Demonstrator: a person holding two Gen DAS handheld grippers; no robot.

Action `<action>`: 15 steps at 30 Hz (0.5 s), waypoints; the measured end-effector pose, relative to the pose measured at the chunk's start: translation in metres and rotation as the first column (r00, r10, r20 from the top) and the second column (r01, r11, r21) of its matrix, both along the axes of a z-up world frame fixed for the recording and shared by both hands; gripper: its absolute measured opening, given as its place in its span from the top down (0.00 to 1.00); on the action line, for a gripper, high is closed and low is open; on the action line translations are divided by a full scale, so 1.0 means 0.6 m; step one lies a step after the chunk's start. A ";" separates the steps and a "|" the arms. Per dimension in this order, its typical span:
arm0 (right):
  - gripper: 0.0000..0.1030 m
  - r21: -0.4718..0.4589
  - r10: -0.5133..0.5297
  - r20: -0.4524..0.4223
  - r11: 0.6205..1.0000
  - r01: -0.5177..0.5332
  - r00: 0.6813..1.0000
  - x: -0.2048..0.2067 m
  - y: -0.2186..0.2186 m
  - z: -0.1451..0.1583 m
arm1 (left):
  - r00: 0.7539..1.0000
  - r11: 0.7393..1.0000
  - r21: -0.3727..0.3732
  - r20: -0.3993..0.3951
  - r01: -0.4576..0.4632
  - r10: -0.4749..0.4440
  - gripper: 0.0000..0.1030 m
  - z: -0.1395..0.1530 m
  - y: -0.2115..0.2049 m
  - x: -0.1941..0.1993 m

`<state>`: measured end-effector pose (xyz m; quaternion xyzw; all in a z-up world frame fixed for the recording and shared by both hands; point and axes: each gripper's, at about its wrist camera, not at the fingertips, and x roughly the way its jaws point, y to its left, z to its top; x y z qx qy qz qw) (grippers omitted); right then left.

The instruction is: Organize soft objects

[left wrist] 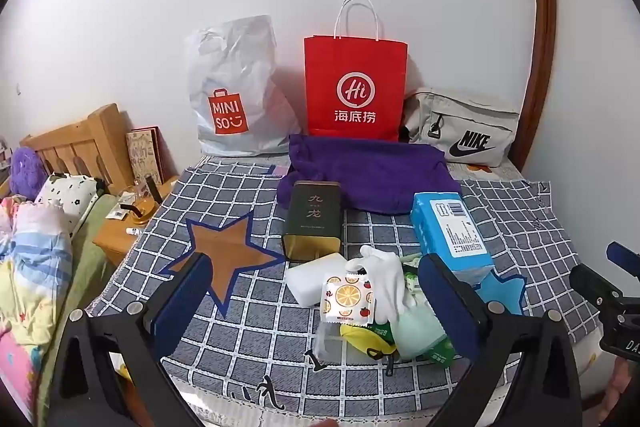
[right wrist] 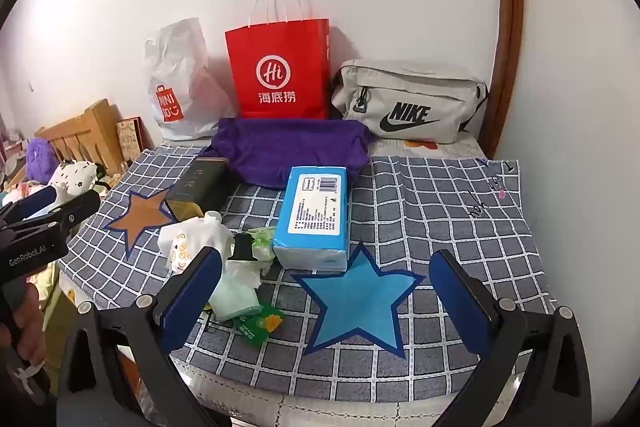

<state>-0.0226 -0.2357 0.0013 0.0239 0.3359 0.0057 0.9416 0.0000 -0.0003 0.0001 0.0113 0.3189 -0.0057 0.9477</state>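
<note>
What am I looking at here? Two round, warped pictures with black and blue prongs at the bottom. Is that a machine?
No robot: a person holds a two-finger gripper in each hand, each carrying a wide-angle camera looking along its fingers. One picture is from the left gripper, the other from the right gripper. Both are open and hold nothing. On the checked cloth lie a blue tissue pack, a dark tin, a purple cloth and a pile of small soft things, including a white glove. Three bags stand by the wall.
</note>
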 end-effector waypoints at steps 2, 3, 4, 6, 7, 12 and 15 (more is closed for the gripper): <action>0.00 0.002 0.002 0.005 1.000 -0.002 1.000 -0.004 -0.002 -0.001 | 1.000 1.000 -0.018 0.004 -0.002 0.002 0.00 0.000 0.001 0.000; 0.00 0.000 0.002 0.005 1.000 -0.002 1.000 -0.006 -0.003 -0.002 | 1.000 1.000 -0.013 0.004 -0.001 0.001 0.00 0.000 0.001 0.000; 0.00 -0.003 0.002 0.004 1.000 -0.002 1.000 -0.008 -0.003 -0.002 | 1.000 1.000 -0.009 0.003 -0.001 0.001 0.00 -0.001 0.001 0.001; 0.00 -0.006 0.005 0.004 1.000 -0.005 1.000 -0.009 -0.001 0.005 | 1.000 1.000 -0.005 0.004 -0.002 0.002 0.00 -0.001 0.001 0.002; 0.00 -0.005 0.005 0.003 1.000 -0.005 1.000 -0.009 0.002 0.007 | 1.000 1.000 -0.002 0.004 -0.002 0.002 0.00 -0.001 0.001 0.003; 0.00 0.006 0.006 0.004 1.000 -0.006 1.000 -0.004 0.002 0.014 | 1.000 1.000 -0.007 0.009 -0.005 0.005 0.00 0.009 0.012 0.002; 0.00 0.009 0.006 0.022 1.000 -0.006 1.000 -0.014 0.003 0.015 | 1.000 1.000 -0.002 0.011 -0.004 0.004 0.00 0.006 0.009 0.000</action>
